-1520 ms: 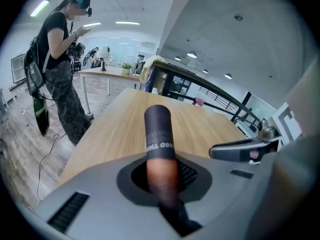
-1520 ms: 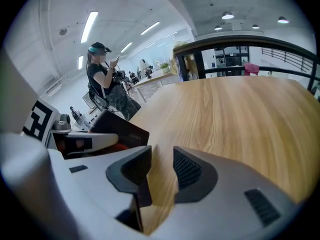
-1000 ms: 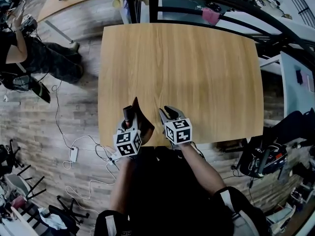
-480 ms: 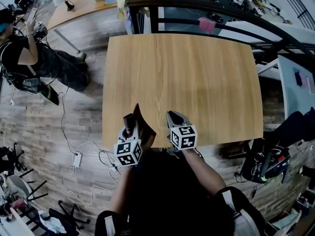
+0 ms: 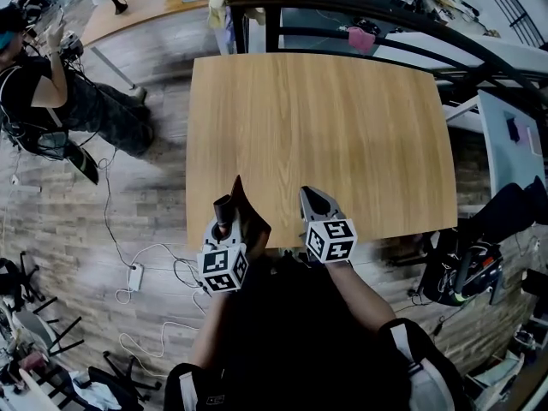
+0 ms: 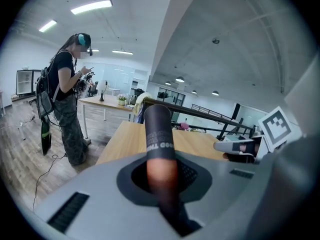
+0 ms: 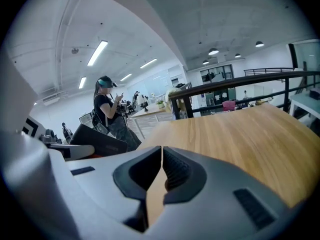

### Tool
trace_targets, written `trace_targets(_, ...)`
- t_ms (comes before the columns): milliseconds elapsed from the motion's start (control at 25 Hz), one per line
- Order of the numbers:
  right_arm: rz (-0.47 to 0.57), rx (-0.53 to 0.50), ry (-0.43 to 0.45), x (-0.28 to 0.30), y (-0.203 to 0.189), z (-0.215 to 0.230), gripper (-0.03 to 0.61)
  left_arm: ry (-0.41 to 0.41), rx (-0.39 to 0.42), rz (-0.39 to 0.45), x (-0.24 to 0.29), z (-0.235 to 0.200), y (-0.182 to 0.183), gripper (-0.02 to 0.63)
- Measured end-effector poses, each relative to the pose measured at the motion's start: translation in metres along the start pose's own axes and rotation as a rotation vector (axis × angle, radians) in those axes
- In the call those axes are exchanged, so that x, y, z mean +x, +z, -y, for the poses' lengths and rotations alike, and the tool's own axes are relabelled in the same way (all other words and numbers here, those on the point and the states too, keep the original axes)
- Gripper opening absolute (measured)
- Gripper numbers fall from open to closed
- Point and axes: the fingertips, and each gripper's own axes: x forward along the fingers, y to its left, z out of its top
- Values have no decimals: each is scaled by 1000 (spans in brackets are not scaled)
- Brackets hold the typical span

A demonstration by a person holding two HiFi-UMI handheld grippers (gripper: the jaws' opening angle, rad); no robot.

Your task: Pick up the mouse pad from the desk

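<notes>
Over the desk [image 5: 317,127] edge — mouse pad [image 5: 247,214] in left gripper [image 5: 229,221], right gripper [image 5: 314,200] newly closed

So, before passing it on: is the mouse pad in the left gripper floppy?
Probably floppy: the mouse pad curls into a roll between the jaws of the left gripper. Likely light: one pinch holds it off the desk.

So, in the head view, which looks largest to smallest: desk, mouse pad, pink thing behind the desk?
1. Desk
2. Mouse pad, nearer the camera and tilted, so its real size is unsure
3. Pink thing
</notes>
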Motion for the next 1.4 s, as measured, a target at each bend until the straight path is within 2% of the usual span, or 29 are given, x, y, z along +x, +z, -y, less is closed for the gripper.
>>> trace_targets(200, 34, 10, -12, -10, 8, -17, 35, -25, 6, 11, -9, -11, 5, 44)
trace_targets(520, 61, 17, -37, -26, 5, -22, 35, -93, 15, 43, -23, -3, 16, 44)
trace_targets(720, 81, -3, -19, -35, 6, -31, 34, -108, 41, 59, -32, 1, 20, 44)
trace_targets(1400, 171, -32, -29, -52, 24, -43, 35, -124, 51, 78, -36, 9, 26, 44)
